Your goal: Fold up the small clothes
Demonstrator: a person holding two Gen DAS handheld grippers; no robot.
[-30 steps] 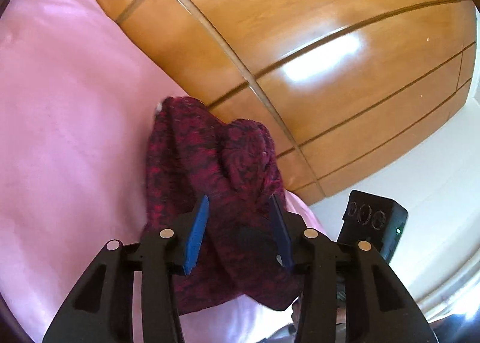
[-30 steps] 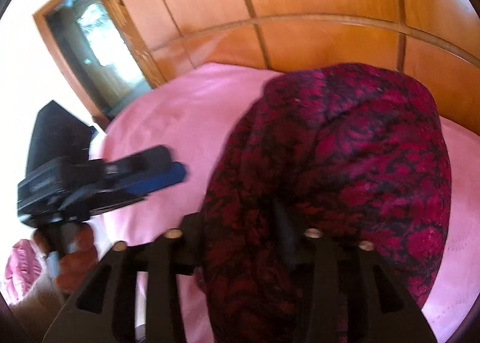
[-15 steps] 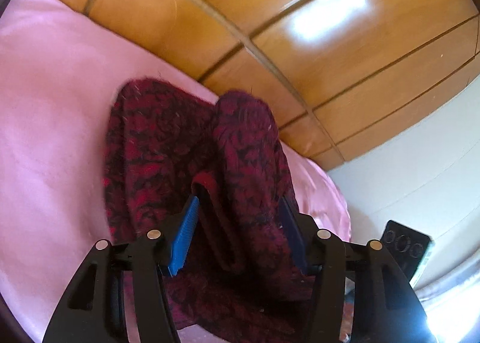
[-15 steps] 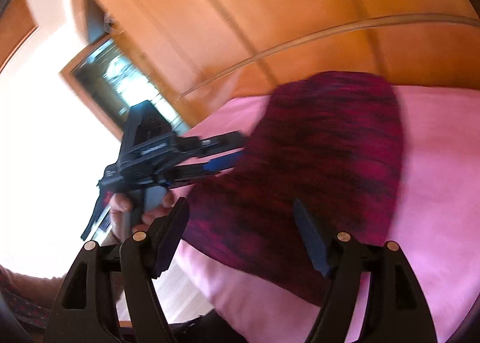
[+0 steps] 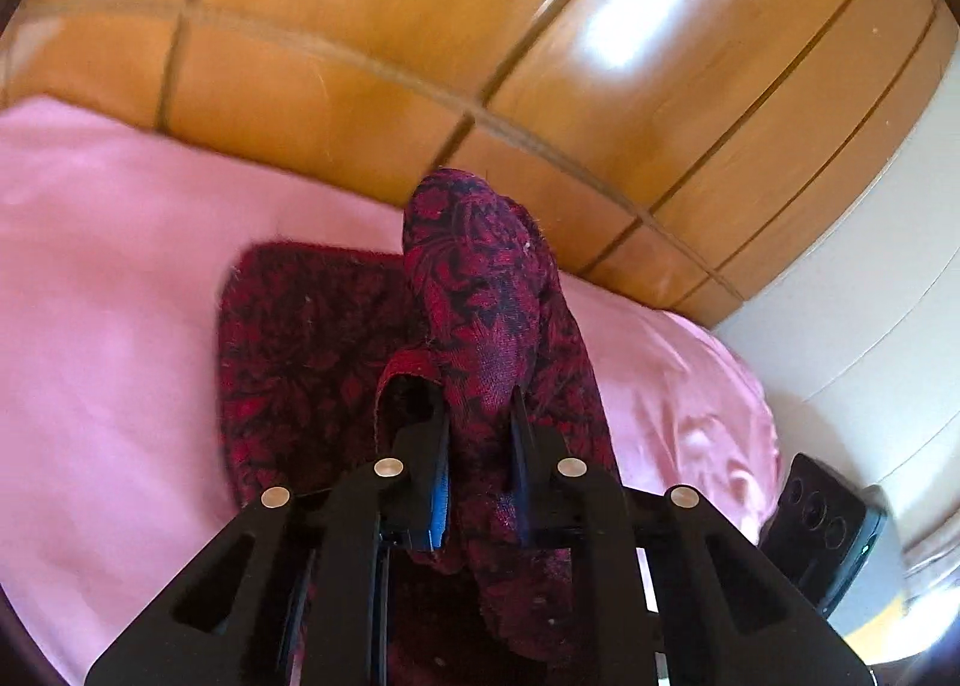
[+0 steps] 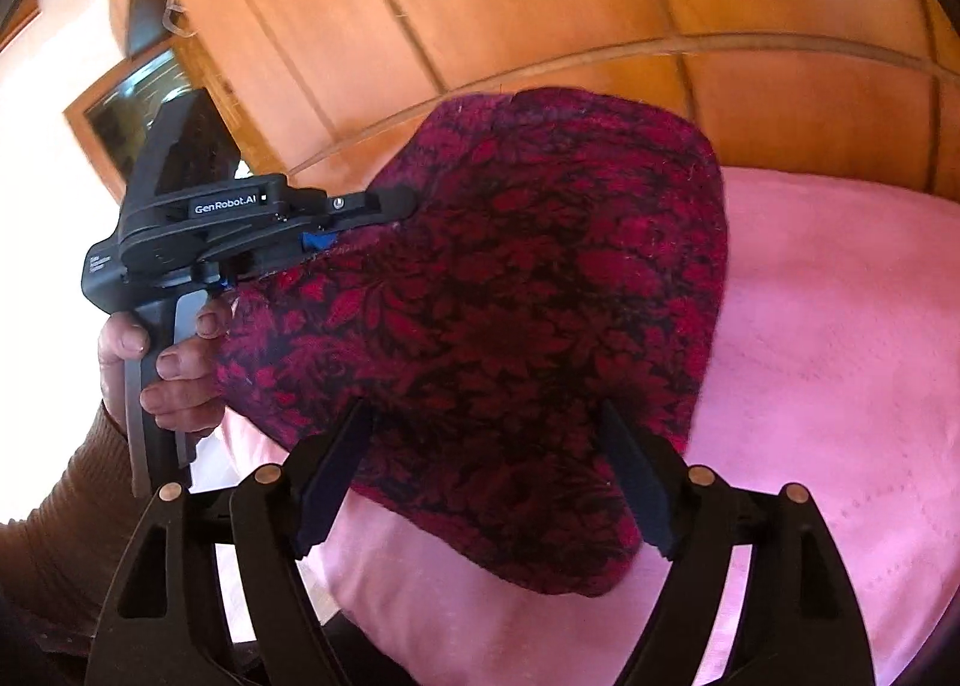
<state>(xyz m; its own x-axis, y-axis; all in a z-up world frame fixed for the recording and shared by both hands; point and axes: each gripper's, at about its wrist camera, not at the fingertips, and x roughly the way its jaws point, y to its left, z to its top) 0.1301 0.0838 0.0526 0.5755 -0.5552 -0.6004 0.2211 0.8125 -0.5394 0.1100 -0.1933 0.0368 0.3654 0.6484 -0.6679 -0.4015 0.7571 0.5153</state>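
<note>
A dark red knitted garment with a black floral pattern (image 5: 312, 350) lies on a pink bedsheet (image 5: 108, 278). My left gripper (image 5: 478, 416) is shut on a bunched fold of the garment (image 5: 480, 290) and holds that part raised. In the right wrist view the garment (image 6: 528, 290) spreads wide, and the left gripper (image 6: 360, 206) grips its left edge. My right gripper (image 6: 486, 434) is open and empty, its jaws wide apart just above the garment's near edge.
A glossy wooden wardrobe (image 5: 480, 44) rises right behind the bed. A dark doorway or mirror frame (image 6: 138, 104) stands at the left. The right gripper's body (image 5: 834, 530) shows at the lower right past the bed's edge (image 5: 762, 422). Pink sheet (image 6: 840, 356) extends right.
My left gripper has closed on the garment fold and lifted it. My right gripper let go of the garment, opened, and drew back from it.
</note>
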